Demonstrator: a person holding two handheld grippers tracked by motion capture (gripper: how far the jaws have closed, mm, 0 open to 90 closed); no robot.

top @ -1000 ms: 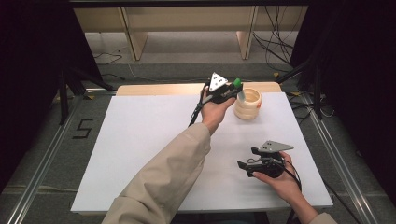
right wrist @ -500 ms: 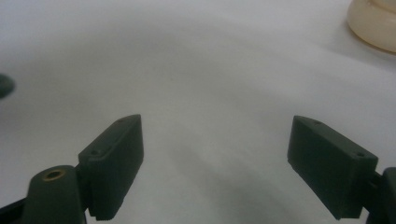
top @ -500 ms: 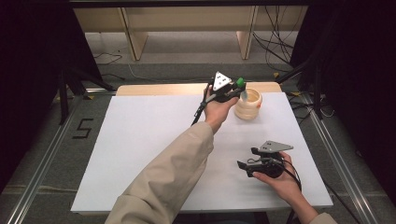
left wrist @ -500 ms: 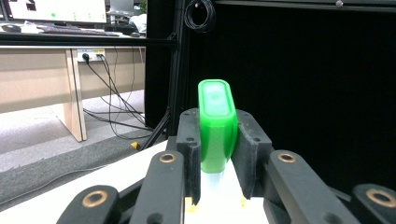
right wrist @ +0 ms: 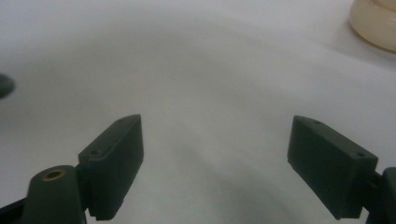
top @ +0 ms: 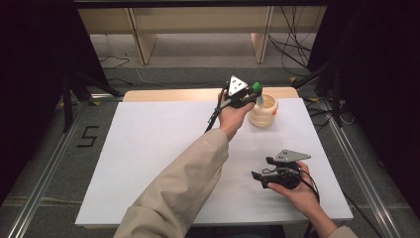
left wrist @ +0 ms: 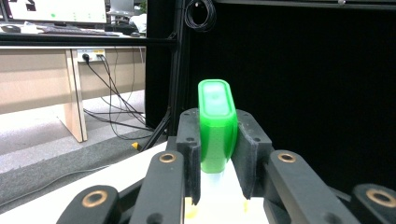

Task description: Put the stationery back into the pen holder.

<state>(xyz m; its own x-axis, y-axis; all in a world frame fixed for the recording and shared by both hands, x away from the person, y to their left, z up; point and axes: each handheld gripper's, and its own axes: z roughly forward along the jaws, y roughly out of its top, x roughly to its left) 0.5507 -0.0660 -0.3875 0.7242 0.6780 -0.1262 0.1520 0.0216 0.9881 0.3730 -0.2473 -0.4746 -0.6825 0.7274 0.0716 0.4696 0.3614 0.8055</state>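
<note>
My left gripper (top: 253, 95) is held above the far side of the table, shut on a green-handled tool (top: 256, 88). In the left gripper view both pads press the sides of the green handle (left wrist: 217, 126), which stands upright between them. Its pale lower end points down at the mouth of a cream ribbed cup (top: 264, 111). I cannot tell whether the tip is inside the cup. My right gripper (top: 261, 167) rests low over the white table near the front right. Its jaws stand wide open in the right gripper view (right wrist: 217, 154), with nothing between them.
A white sheet (top: 148, 148) covers the table, with a wooden strip (top: 168, 94) along its far edge. The cup's side (right wrist: 376, 25) is at the top right of the right gripper view. Desks, cables and dark curtains lie beyond the table.
My left gripper has edged slightly to the right with the green-handled tool in it. The right gripper has stayed put.
</note>
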